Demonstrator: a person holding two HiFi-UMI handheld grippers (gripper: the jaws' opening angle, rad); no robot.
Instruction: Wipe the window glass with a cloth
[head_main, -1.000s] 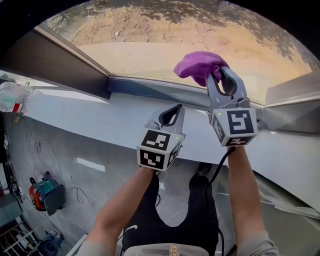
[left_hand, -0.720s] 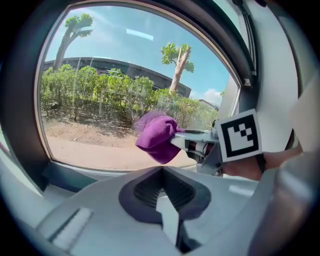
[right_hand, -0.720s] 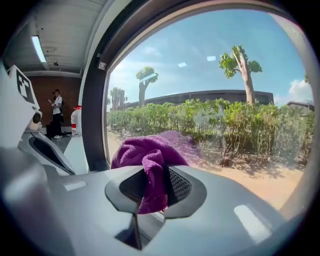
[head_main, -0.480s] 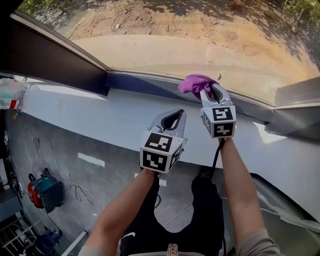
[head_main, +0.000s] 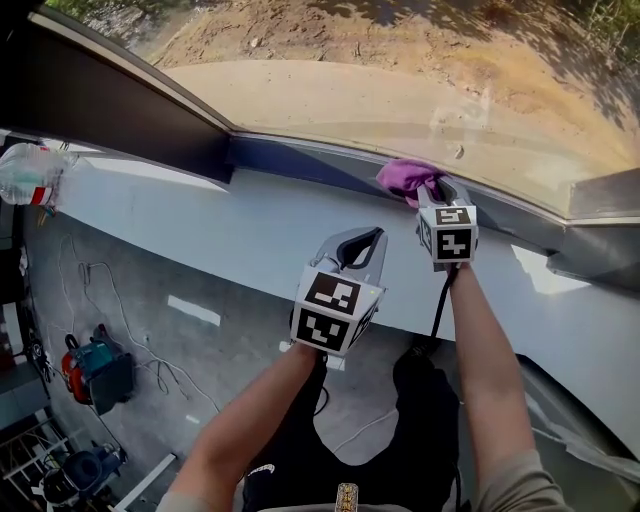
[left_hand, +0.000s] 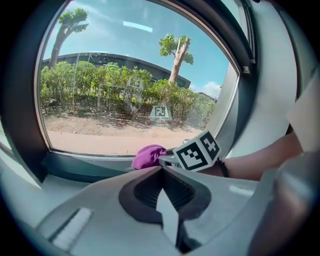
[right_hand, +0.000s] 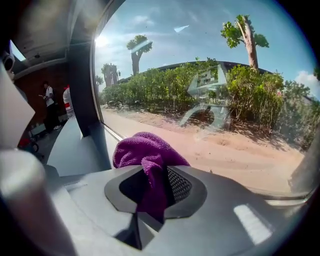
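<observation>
A purple cloth (head_main: 405, 177) is pinched in my right gripper (head_main: 428, 191), which is shut on it. The cloth presses against the window glass (head_main: 400, 90) at its bottom edge, just above the dark lower frame (head_main: 320, 165). In the right gripper view the cloth (right_hand: 142, 150) bulges out past the jaws, with the glass (right_hand: 215, 75) right behind it. My left gripper (head_main: 366, 239) hovers over the white sill, lower and to the left, shut and empty. From the left gripper view (left_hand: 161, 170) the cloth (left_hand: 147, 156) and the right gripper's marker cube (left_hand: 198, 151) sit just ahead.
A wide white sill (head_main: 200, 220) runs below the window. A dark side frame (head_main: 110, 110) borders the glass on the left. A plastic bottle (head_main: 28, 175) stands at the sill's far left. Tools (head_main: 95, 370) and cables lie on the floor below. People (right_hand: 50, 105) stand far off.
My right gripper has slid down the glass with the cloth, from mid-pane to the bottom edge. The left gripper has stayed in about the same place.
</observation>
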